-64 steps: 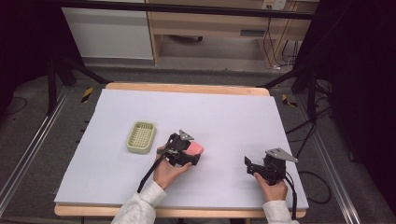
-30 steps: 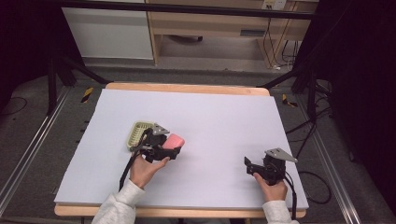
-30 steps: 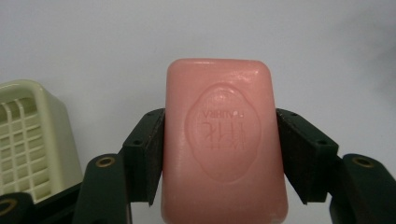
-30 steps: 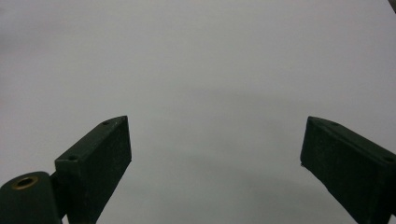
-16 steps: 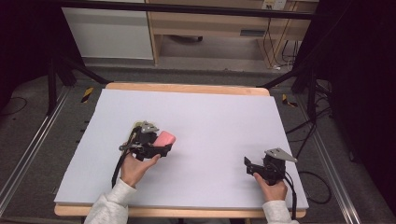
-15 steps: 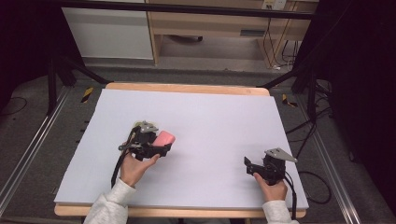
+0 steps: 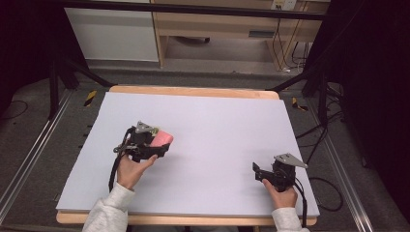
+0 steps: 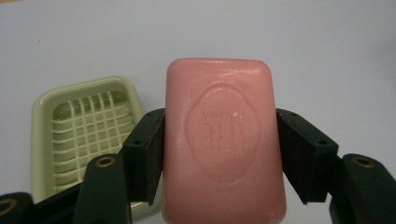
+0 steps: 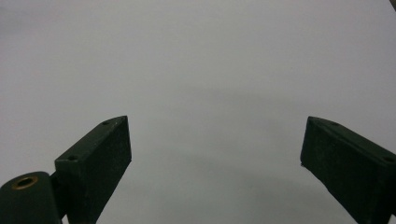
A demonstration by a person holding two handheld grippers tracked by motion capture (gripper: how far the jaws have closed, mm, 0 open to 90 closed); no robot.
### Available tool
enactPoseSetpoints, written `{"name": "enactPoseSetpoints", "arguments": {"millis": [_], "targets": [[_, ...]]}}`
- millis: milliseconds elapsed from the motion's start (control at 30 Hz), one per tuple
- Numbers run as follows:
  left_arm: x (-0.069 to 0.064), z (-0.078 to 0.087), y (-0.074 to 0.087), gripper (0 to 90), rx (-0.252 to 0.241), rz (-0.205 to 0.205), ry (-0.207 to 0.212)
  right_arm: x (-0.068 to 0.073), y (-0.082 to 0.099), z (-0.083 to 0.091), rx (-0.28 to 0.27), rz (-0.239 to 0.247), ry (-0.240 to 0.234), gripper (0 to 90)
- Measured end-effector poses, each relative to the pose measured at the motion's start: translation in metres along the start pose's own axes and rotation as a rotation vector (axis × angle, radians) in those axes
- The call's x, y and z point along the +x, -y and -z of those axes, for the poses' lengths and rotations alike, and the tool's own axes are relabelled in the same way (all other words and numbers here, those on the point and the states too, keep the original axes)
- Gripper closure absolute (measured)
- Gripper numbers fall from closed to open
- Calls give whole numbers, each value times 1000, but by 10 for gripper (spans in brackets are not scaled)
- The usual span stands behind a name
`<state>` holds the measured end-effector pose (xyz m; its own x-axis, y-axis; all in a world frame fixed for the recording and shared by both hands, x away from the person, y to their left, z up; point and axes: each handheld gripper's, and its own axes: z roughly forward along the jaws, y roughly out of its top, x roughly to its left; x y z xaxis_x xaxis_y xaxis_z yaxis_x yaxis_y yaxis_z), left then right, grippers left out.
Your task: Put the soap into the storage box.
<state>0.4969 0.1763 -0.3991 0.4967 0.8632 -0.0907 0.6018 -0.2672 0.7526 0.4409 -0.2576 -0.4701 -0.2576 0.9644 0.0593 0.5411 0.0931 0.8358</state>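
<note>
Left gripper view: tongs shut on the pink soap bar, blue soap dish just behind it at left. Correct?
Not quite. The soap dish is pale green, not blue; the left gripper view shows it. The rest holds: the left tongs are shut on the pink soap bar, dish behind at left.

Only readable marking: embossed stamp inside an oval frame on the face of the pink soap bar [image 8: 224, 144], seen in the left gripper view. It appears upside down there: a short row of Latin letters, too faint to spell out, plus larger characters that look Chinese. Nothing else carries text.
</note>
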Motion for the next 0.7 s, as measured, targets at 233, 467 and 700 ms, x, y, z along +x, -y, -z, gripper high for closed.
{"name": "enactPoseSetpoints", "arguments": {"millis": [233,467,700], "targets": [[15,-1,-2,369,-1,27,-32,0,0,0,3,-1,1,90],[27,0,-3,369,4,47,-60,0,0,0,3,1,0,89],[36,-3,-3,369,2,68,-80,0,0,-1,4,3,4,89]]}}
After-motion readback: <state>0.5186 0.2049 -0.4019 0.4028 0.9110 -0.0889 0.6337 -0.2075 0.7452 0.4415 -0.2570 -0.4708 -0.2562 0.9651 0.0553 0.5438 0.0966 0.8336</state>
